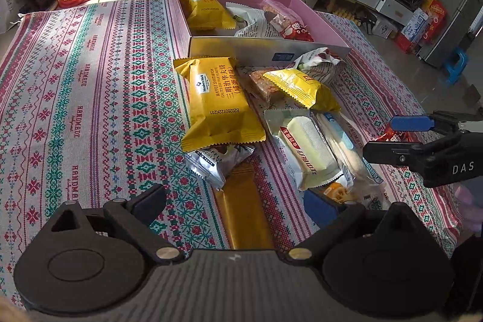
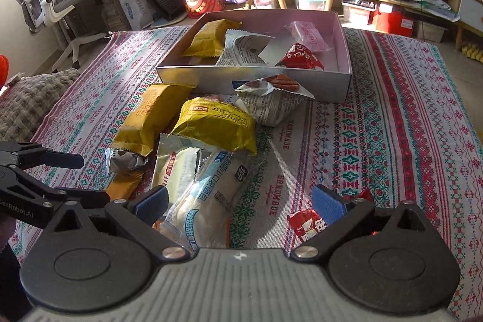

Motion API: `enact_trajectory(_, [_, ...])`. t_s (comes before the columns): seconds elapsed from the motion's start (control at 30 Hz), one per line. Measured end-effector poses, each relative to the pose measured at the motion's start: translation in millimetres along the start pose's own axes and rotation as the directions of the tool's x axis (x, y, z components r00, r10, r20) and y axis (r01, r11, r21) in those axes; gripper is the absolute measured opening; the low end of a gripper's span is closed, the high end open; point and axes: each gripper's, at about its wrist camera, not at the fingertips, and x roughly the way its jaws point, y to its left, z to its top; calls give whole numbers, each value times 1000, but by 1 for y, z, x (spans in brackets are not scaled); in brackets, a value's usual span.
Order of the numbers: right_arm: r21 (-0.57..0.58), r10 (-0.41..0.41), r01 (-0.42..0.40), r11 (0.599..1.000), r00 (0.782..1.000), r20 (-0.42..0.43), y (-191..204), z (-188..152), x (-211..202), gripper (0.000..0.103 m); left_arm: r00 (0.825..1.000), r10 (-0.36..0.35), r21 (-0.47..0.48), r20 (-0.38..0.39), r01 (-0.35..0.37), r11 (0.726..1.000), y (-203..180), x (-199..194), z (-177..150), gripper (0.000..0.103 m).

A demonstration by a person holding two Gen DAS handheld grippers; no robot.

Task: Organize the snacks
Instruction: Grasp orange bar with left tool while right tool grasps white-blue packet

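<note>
Cloth (image 1: 90, 98) fills most of both views: striped, woven pattern, spread flat.

Box (image 1: 265, 49), open top, upper centre of both views. Inside: yellow pack (image 1: 206, 10) at left, newsprint pack (image 1: 256, 26) mid, pink pack (image 2: 308, 35) and red pack (image 2: 302, 56) toward the right.

Snack pile sits centre frame on the cloth, just in front of the box. Big waffle pack (image 1: 217, 104) on the pile's left in left-wrist view, overlapping silver pack (image 1: 215, 163). Second yellow pack (image 1: 302, 88) right of it, lying over other snacks. Pecan pack (image 2: 271, 104) touches the box's front wall. White-cream pack (image 1: 308, 153) and clear bread pack (image 2: 208, 201) lie side by side, lower centre. Brown bar (image 1: 244, 210) at the near edge of the pile.

Left gripper (image 1: 244, 201): jaws spread wide, nothing pinched, brown bar between them but pads clear.

Right gripper (image 2: 241, 204): jaws spread wide, nothing pinched. Bread pack lies in the gap near the left pad; small red pack (image 2: 305, 224) at the right pad, contact unclear.
</note>
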Motion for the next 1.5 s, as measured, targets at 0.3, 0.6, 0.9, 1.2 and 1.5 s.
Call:
enact_trajectory(0.3, [-29, 45, -46, 999, 999, -22, 13, -3, 18, 87, 996, 26, 73, -81, -20, 997, -15, 15, -12, 79])
enact_trajectory(0.6, [-43, 21, -23, 999, 999, -42, 13, -4, 24, 73, 988, 125, 168, -88, -109, 980, -20, 14, -13, 63])
enact_trajectory(0.9, [-22, 10, -11, 1000, 998, -55, 8, -1, 24, 65, 985, 146, 155, -95, -130, 979, -16, 15, -7, 51])
enact_trajectory(1.2, [-26, 10, -12, 1000, 998, -65, 8, 1, 23, 47, 983, 155, 127, -94, -143, 982, -13, 13, -4, 36])
enact_trajectory(1.5, [-106, 0, -5, 994, 999, -53, 21, 1, 17, 24, 985, 143, 110, -100, -132, 985, -14, 10, -4, 34])
